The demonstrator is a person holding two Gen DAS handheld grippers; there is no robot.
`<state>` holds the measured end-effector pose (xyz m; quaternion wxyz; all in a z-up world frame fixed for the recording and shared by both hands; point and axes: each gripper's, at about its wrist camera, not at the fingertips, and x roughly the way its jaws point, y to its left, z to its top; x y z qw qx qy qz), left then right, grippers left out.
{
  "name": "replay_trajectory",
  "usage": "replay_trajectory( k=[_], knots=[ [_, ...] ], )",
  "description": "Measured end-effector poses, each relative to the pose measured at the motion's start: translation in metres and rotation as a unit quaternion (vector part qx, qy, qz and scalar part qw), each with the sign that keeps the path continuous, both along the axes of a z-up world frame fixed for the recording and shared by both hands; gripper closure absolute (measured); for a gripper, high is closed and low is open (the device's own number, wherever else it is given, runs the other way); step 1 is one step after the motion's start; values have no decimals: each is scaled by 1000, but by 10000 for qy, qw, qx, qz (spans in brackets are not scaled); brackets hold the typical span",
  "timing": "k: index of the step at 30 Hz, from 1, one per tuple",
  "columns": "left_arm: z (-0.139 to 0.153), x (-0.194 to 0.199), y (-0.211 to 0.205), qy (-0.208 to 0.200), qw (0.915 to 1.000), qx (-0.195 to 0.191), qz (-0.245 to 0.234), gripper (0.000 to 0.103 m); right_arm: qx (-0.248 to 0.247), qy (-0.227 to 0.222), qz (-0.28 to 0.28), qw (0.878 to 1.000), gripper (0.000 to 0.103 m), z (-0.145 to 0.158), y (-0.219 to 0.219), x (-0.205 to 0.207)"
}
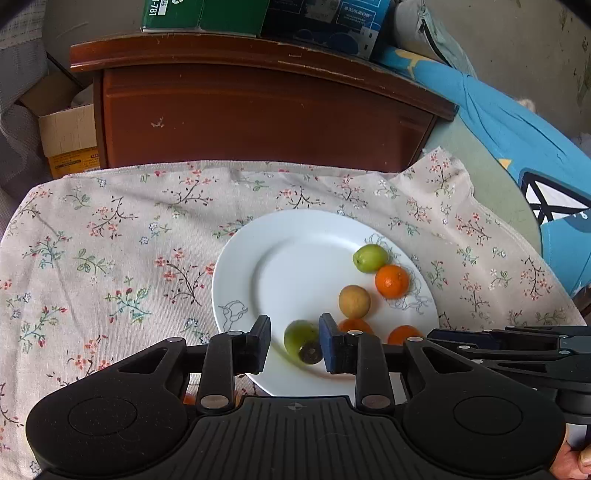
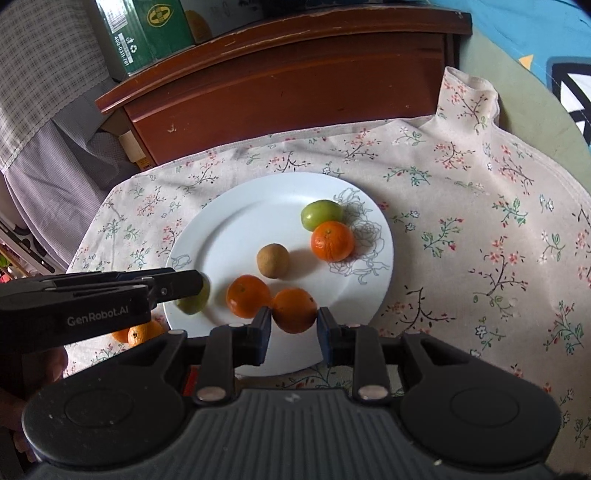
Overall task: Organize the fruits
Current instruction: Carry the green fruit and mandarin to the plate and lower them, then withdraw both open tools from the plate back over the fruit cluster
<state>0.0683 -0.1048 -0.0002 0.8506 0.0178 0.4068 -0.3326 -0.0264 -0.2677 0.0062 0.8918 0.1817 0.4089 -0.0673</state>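
A white plate (image 1: pixel 280 266) (image 2: pixel 236 236) lies on the flowered cloth. It holds a green fruit (image 1: pixel 369 257) (image 2: pixel 321 215), an orange (image 1: pixel 392 281) (image 2: pixel 331 241), a tan round fruit (image 1: pixel 354 301) (image 2: pixel 273 260) and two more oranges (image 2: pixel 248 296). My left gripper (image 1: pixel 294 343) is open, its pads either side of a second green fruit (image 1: pixel 303 341) (image 2: pixel 194 301) that rests on the plate's near part. My right gripper (image 2: pixel 294 328) has its pads against a near orange (image 2: pixel 294 310) at the plate's front.
The flowered cloth (image 1: pixel 110 258) covers the table. A dark wooden cabinet (image 1: pixel 258 110) stands behind it, with boxes (image 1: pixel 207 14) on top. Two more oranges (image 2: pixel 138 334) lie on the cloth left of the plate. Blue fabric (image 1: pixel 517 133) lies to the right.
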Motion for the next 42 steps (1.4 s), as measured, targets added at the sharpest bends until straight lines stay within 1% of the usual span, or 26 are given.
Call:
replay_trajectory(
  k=[4,5,6,8,9,14,17,21,25,27,31,34,37,39,42],
  knots=[
    [13,3,2,-77,9999,-13,129,73,-36,-216,-36,9998,73,9,1,-2],
    [16,3,4,-75,9998,-26,166,68,-61,-238,-35,9997,72,11,1,-2],
    [20,3,7,-101,9997,-54,205,59,-86,-252,-10,9996,69,13,2,-2],
    [26,2,12,-201,9993,-25,300,48,-93,-304,36,9995,66,16,3,-3],
    [30,1,15,-248,9992,35,313,46,-72,-321,50,9994,66,17,4,-3],
    [44,-6,30,-287,9990,257,228,45,22,-304,91,9995,66,22,6,-10],
    [51,-15,44,-380,9979,503,131,44,27,-263,136,9996,64,24,10,-18],
    [53,-23,67,-346,9971,636,251,44,99,-282,207,9993,62,28,18,-31],
    [49,-30,83,-300,9954,800,431,44,87,-276,384,9988,62,29,29,-41],
    [45,-33,88,-293,9949,870,426,44,88,-248,477,9985,62,28,35,-46],
    [37,-32,92,-101,9962,810,295,44,224,-162,577,9979,62,23,43,-57],
    [31,-29,93,-72,9951,895,404,44,248,-104,673,9974,62,19,49,-60],
    [25,-24,93,45,9952,838,495,44,241,1,842,9962,62,14,56,-57],
    [23,-24,89,-43,9951,902,395,44,236,61,933,9953,62,10,59,-56],
    [17,-26,79,-154,9942,1062,55,44,262,142,1031,9942,62,5,63,-56]
  ],
)
